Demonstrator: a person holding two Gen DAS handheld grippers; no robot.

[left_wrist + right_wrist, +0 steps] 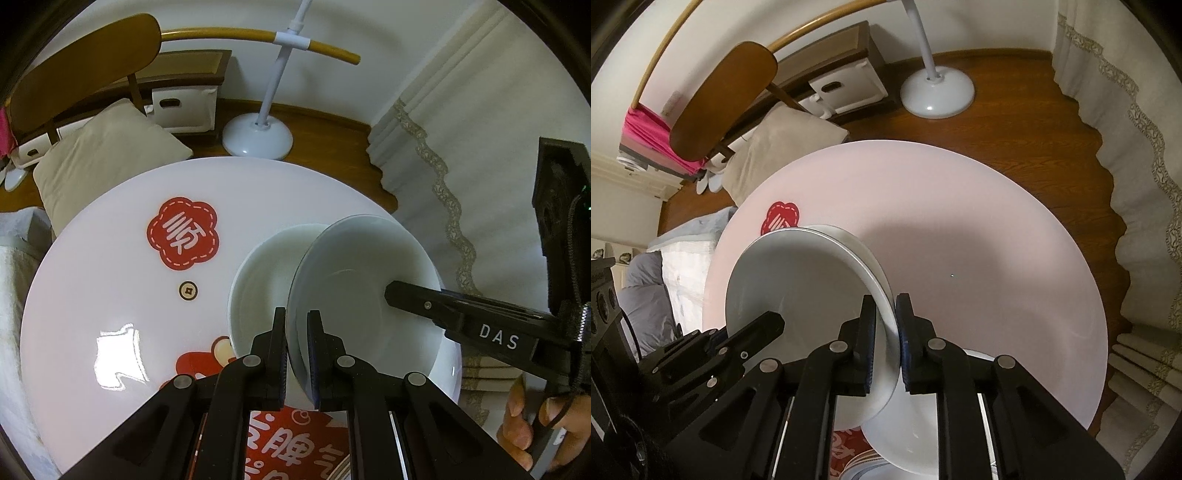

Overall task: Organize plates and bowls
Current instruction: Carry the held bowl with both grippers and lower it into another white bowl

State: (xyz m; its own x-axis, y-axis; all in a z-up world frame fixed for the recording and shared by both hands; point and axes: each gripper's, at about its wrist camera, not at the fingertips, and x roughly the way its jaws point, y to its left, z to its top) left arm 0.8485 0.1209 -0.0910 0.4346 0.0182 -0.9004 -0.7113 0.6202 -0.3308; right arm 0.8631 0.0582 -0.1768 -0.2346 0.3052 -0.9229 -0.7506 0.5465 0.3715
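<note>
A white plate (365, 280) is held tilted above a second white plate (266, 280), which lies on the round white worktop (110, 295) near its front edge, beside a red flower-shaped print (183, 232). The rim of the upper plate is pinched between the fingers of the left gripper (297, 354), which are closed tight on its near left edge. On the opposite side the same rim passes between the fingers of the right gripper (886, 343); these fingers stand only narrowly apart, and whether their pads press on the rim cannot be told. In the right wrist view the upper plate (798, 280) is seen overlapping the lower plate (849, 240), whose edge shows just behind it. A hand (532, 424) is seen on the right gripper's handle. Beyond the worktop's far edge a white lamp base (936, 94) stands on the wooden floor (1015, 122).
</note>
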